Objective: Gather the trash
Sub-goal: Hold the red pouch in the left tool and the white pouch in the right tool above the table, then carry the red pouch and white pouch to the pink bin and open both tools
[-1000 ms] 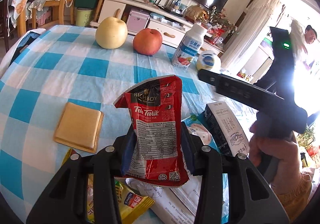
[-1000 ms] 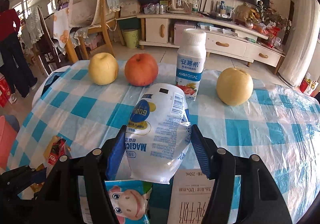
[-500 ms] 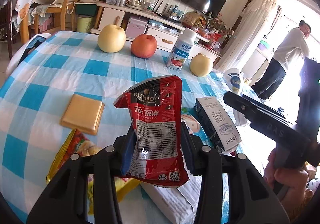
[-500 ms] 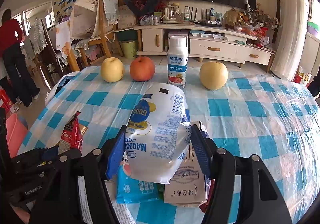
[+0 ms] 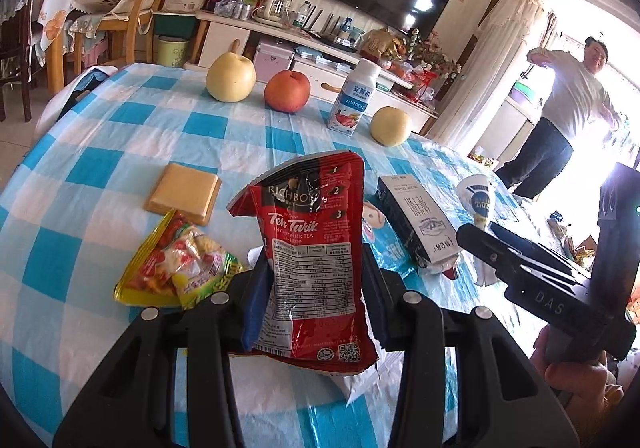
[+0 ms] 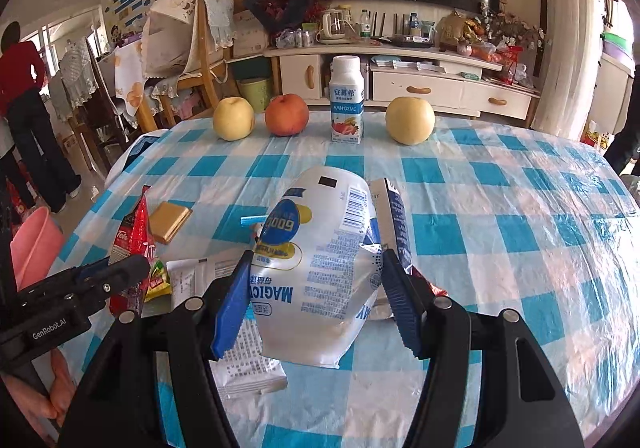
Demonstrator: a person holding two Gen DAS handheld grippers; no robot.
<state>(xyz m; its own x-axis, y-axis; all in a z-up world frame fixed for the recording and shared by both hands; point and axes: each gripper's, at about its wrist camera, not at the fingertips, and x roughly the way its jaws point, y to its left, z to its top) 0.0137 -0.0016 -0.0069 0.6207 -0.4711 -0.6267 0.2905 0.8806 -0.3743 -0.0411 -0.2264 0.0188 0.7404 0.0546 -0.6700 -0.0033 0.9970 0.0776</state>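
Left tongs (image 5: 312,280) clamped on the red sachet (image 5: 316,248), pads pressing its lower half so it stands upright above the bench (image 5: 100,168). Right tongs (image 6: 316,288) closed on the white pouch (image 6: 324,264), gripped across its middle, also lifted clear. Both pieces held off the cloth, probably for carrying to a bin; a pink bucket (image 6: 32,244) sits off the bench's near-left edge and may be the target. Trash left on the bench: yellow wrapper (image 5: 176,268), carton (image 5: 420,224), flat white packet (image 6: 244,348). 3 fruits and 1 bottle (image 6: 347,100) line the far edge, apparently not trash.
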